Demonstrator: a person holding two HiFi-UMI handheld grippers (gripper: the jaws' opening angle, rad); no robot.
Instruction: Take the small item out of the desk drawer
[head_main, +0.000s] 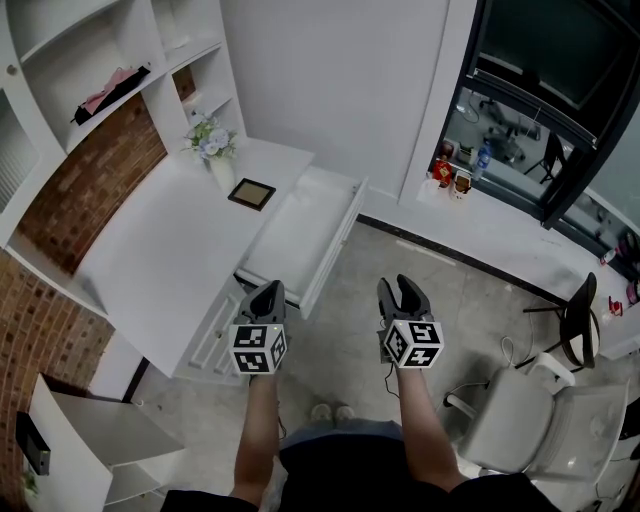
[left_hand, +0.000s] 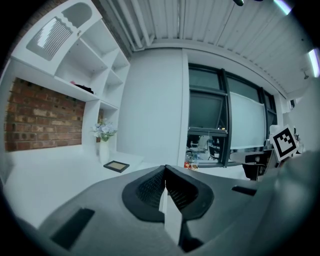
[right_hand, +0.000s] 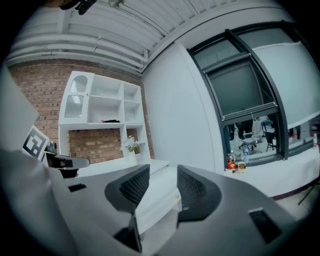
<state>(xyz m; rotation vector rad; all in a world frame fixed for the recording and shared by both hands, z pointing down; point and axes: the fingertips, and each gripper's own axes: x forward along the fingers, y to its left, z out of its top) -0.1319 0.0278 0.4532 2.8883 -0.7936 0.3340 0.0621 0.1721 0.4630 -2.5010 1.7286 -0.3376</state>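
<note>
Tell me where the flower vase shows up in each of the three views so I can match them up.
Head view: the flower vase is upper left, at the far end of the desk.
Left gripper view: the flower vase is left of centre, higher than the jaws.
Right gripper view: the flower vase is left of centre, just above the jaws.
Shared landmark: the brick wall behind the desk.

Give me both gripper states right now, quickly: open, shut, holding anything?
Left gripper: shut, jaws together, nothing held.
Right gripper: open, jaws apart, nothing between them.
</note>
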